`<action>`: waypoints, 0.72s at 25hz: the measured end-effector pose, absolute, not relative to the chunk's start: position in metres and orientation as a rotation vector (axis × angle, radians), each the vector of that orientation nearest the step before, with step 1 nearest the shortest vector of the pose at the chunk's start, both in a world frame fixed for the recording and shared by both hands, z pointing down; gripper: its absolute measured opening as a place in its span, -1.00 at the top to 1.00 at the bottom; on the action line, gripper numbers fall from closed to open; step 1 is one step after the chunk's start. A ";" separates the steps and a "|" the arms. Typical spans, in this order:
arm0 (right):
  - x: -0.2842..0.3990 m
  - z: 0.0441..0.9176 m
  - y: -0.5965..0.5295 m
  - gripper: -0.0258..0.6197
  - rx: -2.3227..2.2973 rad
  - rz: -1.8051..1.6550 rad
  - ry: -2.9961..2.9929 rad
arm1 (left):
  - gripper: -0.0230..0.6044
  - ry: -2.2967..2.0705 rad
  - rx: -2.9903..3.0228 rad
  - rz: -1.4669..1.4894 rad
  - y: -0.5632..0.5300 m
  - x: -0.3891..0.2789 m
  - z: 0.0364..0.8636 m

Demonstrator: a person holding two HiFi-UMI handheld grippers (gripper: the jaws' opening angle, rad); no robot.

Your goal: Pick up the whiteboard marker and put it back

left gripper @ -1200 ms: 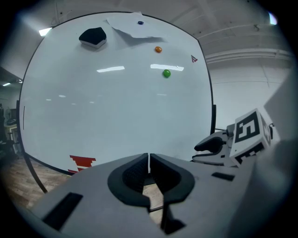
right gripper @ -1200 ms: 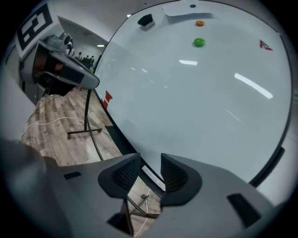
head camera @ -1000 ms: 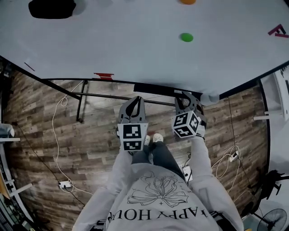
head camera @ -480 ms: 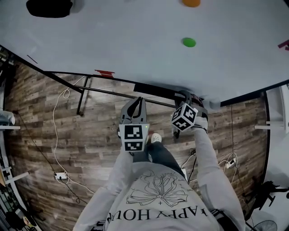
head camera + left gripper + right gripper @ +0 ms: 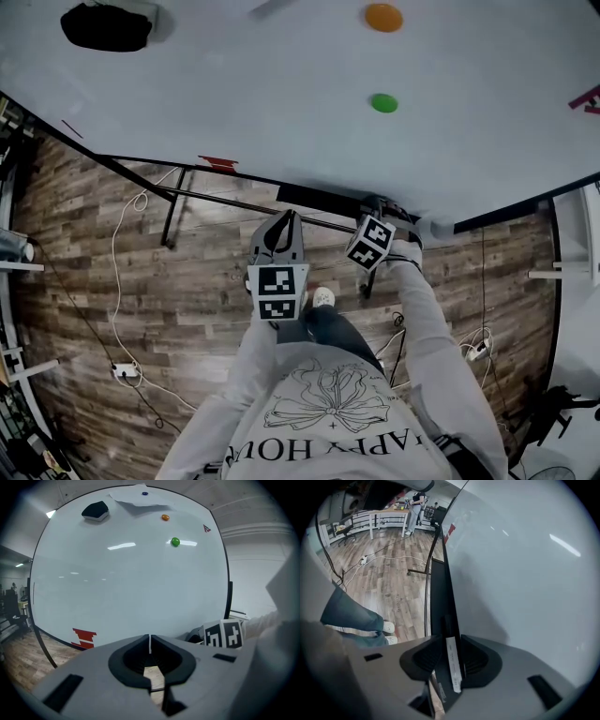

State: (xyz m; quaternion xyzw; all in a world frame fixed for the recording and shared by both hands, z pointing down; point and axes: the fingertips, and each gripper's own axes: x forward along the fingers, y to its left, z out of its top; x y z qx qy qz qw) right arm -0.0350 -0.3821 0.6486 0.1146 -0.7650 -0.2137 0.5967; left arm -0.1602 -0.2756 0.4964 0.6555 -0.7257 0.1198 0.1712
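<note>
Right tool [image 5: 451, 644]: wide, astride marker [image 5: 446, 626], no pinch evident. Marker: flat in tray [image 5: 437, 588] at foot of whiteboard [image 5: 520, 573], lengthwise between jaws. Left tool [image 5: 150, 641]: closed, empty, off to side.

Risks: off-centre closing, rolling marker over tray lip onto floor [image 5: 389, 588]; jaw catching tray edge or scraping whiteboard.

Hidden: marker's near end under tool body; far end dark on dark tray, cap unclear; in head view, marker unseen behind right tool.
</note>
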 end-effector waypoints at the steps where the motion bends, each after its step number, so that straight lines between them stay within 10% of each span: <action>1: -0.035 0.651 -0.383 0.56 0.258 -0.495 -1.767 | 0.88 -2.060 1.862 0.340 -0.276 -0.160 0.497; 18: -0.037 0.657 -0.384 0.73 0.195 -0.610 -1.672 | 0.88 -2.066 1.853 0.335 -0.277 -0.156 0.495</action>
